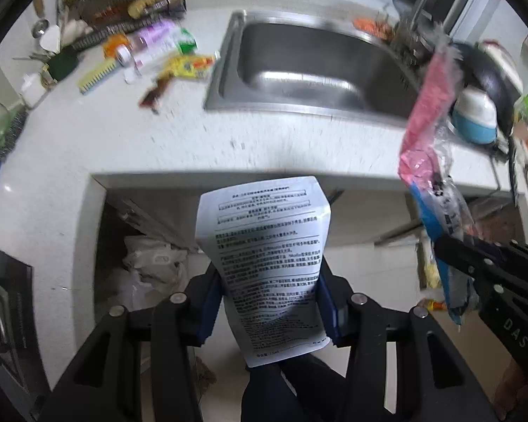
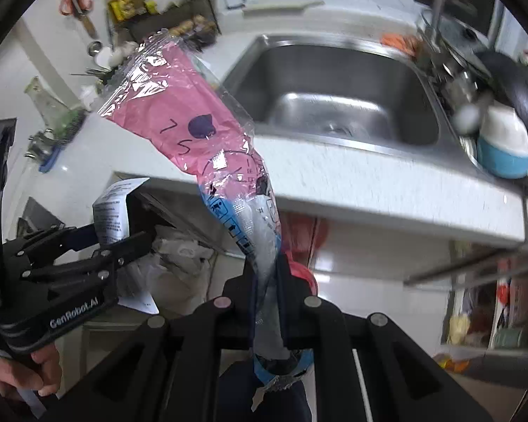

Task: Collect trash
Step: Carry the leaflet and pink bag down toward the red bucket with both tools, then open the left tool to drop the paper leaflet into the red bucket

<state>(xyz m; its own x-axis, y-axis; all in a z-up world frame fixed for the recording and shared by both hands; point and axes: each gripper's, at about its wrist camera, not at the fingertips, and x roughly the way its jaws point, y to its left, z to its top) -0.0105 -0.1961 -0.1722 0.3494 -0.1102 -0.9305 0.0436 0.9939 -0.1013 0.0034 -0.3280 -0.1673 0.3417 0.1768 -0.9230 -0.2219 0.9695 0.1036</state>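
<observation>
A white leaflet point(image 1: 264, 246) covered in black print stands curled between the blue pads of my left gripper point(image 1: 269, 281), which is shut on it. My right gripper point(image 2: 269, 270) is shut on the lower end of a crinkled pink and blue plastic bag point(image 2: 179, 105) that rises up and to the left. Both grippers hang in front of the white counter's edge point(image 1: 228, 147), side by side. In the right wrist view the left gripper point(image 2: 123, 227) shows at the left with the leaflet point(image 2: 112, 207). The left wrist view catches the right gripper point(image 1: 475, 256) and the plastic bag point(image 1: 429, 105) at the right.
A steel sink point(image 1: 299, 52) is set in the counter. Left of it lie a yellow wrapper point(image 1: 186, 65), a pink bottle point(image 1: 151, 40) and a brush point(image 1: 95, 77). A white plastic sack point(image 1: 151, 263) sits under the counter. A blue and white pot point(image 1: 475, 119) stands right of the sink.
</observation>
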